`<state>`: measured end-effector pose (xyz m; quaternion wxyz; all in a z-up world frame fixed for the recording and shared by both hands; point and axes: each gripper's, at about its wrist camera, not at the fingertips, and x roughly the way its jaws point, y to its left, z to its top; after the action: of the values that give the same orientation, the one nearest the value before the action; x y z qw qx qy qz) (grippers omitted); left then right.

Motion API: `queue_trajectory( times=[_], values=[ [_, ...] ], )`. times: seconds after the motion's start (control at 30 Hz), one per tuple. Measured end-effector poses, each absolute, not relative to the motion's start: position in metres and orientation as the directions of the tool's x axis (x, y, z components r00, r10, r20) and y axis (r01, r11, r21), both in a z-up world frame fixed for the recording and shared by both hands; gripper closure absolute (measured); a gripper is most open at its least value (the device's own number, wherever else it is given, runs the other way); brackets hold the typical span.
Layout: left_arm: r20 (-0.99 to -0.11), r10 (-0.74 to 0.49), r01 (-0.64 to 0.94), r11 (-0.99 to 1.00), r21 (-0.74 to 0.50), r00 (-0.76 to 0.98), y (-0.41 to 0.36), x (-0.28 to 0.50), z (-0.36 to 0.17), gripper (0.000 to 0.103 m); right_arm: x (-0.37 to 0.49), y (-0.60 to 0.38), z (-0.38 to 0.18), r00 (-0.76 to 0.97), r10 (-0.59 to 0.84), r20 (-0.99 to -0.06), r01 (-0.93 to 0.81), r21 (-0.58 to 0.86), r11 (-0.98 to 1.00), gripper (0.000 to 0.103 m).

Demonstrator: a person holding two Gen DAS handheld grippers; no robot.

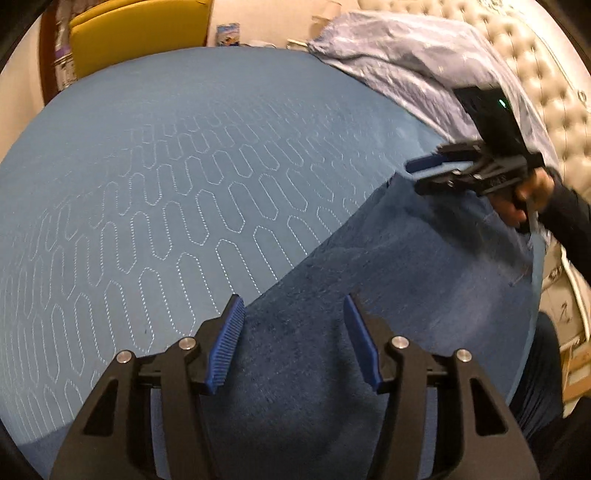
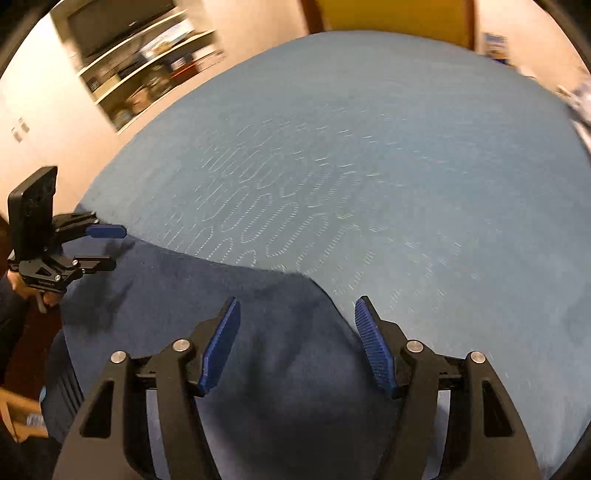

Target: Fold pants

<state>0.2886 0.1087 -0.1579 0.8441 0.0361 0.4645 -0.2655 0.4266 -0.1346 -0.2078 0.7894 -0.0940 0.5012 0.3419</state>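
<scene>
Below, dark blue denim pants [image 1: 332,387] lying flat on the quilted light-blue bed [image 1: 184,177], my left gripper [image 1: 293,339] and right gripper [image 2: 295,343] above them, ribbed fingers apart, empty.

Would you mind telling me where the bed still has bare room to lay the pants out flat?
The quilted blue bedspread lies bare from the pants' far edge to the yellow chair. It is crowded toward the tufted headboard, where the rumpled lilac bedding lies.
</scene>
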Motion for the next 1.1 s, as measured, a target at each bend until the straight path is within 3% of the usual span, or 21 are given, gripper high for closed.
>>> queue_trajectory(
  times=[0.07, 0.13, 0.17, 0.3, 0.47, 0.5, 0.53, 0.6, 0.67, 0.73, 0.83, 0.93, 1.0, 1.1],
  values=[
    [-0.807, -0.422, 0.497, 0.847, -0.187, 0.414, 0.104, 0.295, -0.161, 0.047, 0.424, -0.128, -0.218, 0.233, 0.447, -0.864, -0.646, 0.207, 0.735, 0.037],
    [-0.808, -0.419, 0.501, 0.846, -0.182, 0.414, 0.102, 0.301, -0.163, 0.047, 0.429, -0.127, -0.226, 0.225, 0.43, -0.874, -0.642, 0.199, 0.74, 0.076],
    [-0.809, -0.412, 0.499, 0.849, -0.174, 0.419, 0.101, 0.303, -0.164, 0.047, 0.433, -0.129, -0.227, 0.241, 0.419, -0.875, -0.627, 0.189, 0.756, 0.09],
    [-0.784, -0.417, 0.491, 0.855, -0.167, 0.46, 0.094, 0.301, -0.157, 0.047, 0.434, -0.131, -0.231, 0.293, 0.417, -0.861, -0.586, 0.183, 0.79, 0.095],
    [-0.768, -0.368, 0.474, 0.875, -0.095, 0.524, 0.077, 0.289, -0.155, 0.047, 0.429, -0.143, -0.234, 0.352, 0.431, -0.831, -0.488, 0.23, 0.842, 0.094],
    [-0.767, -0.351, 0.469, 0.88, -0.075, 0.537, 0.073, 0.286, -0.156, 0.047, 0.427, -0.144, -0.232, 0.373, 0.422, -0.826, -0.473, 0.222, 0.853, 0.09],
    [-0.76, -0.324, 0.453, 0.891, -0.045, 0.563, 0.067, 0.282, -0.156, 0.047, 0.428, -0.151, -0.232, 0.388, 0.418, -0.822, -0.458, 0.222, 0.861, 0.085],
    [-0.733, -0.29, 0.429, 0.903, 0.003, 0.616, 0.06, 0.271, -0.154, 0.043, 0.426, -0.169, -0.22, 0.444, 0.401, -0.801, -0.4, 0.223, 0.889, 0.059],
    [-0.717, -0.283, 0.4, 0.916, -0.007, 0.637, 0.052, 0.259, -0.15, 0.04, 0.418, -0.195, -0.2, 0.522, 0.395, -0.756, -0.324, 0.253, 0.912, 0.054],
    [-0.709, -0.252, 0.362, 0.932, 0.005, 0.659, 0.044, 0.252, -0.147, 0.04, 0.401, -0.225, -0.18, 0.604, 0.317, -0.731, -0.227, 0.224, 0.948, 0.041],
    [-0.723, -0.27, 0.359, 0.933, -0.033, 0.636, 0.022, 0.248, -0.141, 0.043, 0.379, -0.249, -0.17, 0.655, 0.23, -0.72, -0.154, 0.171, 0.973, 0.04],
    [-0.73, -0.336, 0.435, 0.899, -0.059, 0.595, -0.023, 0.253, -0.135, 0.061, 0.342, -0.263, -0.174, 0.632, 0.199, -0.749, -0.153, 0.131, 0.98, 0.04],
    [-0.737, -0.371, 0.488, 0.87, -0.065, 0.565, -0.054, 0.259, -0.136, 0.07, 0.323, -0.265, -0.183, 0.631, 0.1, -0.769, -0.149, 0.006, 0.989, 0.04],
    [-0.76, -0.423, 0.542, 0.833, -0.111, 0.494, -0.107, 0.285, -0.141, 0.071, 0.317, -0.272, -0.203, 0.606, 0.001, -0.796, -0.074, -0.055, 0.996, 0.042]
  ],
)
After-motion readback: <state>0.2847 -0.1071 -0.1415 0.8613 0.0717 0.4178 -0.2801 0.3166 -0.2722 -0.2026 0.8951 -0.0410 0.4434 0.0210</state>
